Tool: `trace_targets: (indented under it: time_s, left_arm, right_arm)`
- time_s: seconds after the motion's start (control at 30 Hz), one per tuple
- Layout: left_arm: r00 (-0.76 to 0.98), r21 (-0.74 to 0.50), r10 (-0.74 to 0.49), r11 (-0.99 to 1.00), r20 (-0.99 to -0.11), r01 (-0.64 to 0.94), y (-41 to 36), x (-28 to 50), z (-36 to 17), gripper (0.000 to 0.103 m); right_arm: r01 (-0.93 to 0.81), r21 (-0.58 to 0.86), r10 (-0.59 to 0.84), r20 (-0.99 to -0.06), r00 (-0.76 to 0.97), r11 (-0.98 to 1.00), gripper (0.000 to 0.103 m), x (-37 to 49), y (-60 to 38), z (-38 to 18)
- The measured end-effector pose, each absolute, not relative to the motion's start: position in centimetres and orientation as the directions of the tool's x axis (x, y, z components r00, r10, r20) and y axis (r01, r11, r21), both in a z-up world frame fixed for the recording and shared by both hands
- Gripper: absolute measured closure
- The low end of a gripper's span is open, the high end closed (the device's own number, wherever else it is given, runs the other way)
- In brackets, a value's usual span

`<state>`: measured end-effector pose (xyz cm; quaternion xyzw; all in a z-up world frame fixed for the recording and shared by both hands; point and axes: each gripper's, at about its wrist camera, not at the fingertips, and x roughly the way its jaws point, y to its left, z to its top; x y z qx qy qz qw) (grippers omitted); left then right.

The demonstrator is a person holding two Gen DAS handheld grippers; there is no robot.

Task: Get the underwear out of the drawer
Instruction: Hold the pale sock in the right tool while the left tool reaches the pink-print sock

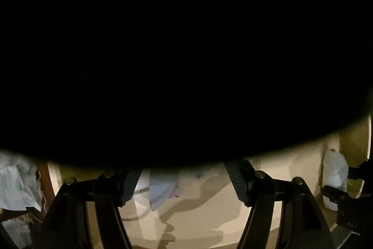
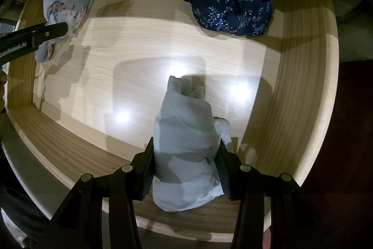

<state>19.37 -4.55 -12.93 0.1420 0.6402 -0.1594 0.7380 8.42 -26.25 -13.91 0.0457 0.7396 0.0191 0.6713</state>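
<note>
Right gripper (image 2: 186, 167) closed around pale underwear (image 2: 186, 151) near drawer (image 2: 310, 85) front edge; soft, light, best pinched mid-bundle; left gripper (image 1: 184, 181) wide, holding nothing

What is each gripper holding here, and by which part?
The right gripper pinches the pale rolled underwear around its near end. The left gripper is open; whether it holds the floral underwear cannot be told.

Right gripper (image 2: 186, 167) jaws clamped; left gripper (image 1: 184, 181) jaws apparently spread.
</note>
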Motion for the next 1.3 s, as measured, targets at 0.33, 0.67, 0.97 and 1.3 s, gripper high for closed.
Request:
trace_targets:
  time_s: [0.33, 0.67, 0.97, 1.3]
  left_arm:
    - [0.076, -0.056, -0.093, 0.917, -0.993, 0.394, -3.9, 19.3, -13.0, 0.084]
    - [-0.034, -0.062, -0.052, 0.924, -0.998, 0.377, -2.5, 17.2, -13.4, 0.086]
    - [-0.168, -0.069, -0.012, 0.94, -0.986, 0.335, -0.9, 15.2, -14.3, 0.086]
    - [-0.128, -0.054, -0.008, 0.934, -0.992, 0.354, -2.1, 15.8, -13.2, 0.07]
  right_arm:
    - [0.037, 0.08, 0.084, -0.992, -0.095, 0.996, 0.059, 8.7, -26.3, -13.8]
    - [0.039, 0.079, 0.083, -0.992, -0.094, 0.996, 0.059, 8.8, -26.2, -13.9]
    - [0.035, 0.074, 0.077, -0.992, -0.096, 0.997, 0.059, 8.9, -26.1, -13.9]
    - [0.033, 0.059, 0.062, -0.993, -0.097, 0.998, 0.059, 9.0, -26.0, -13.9]
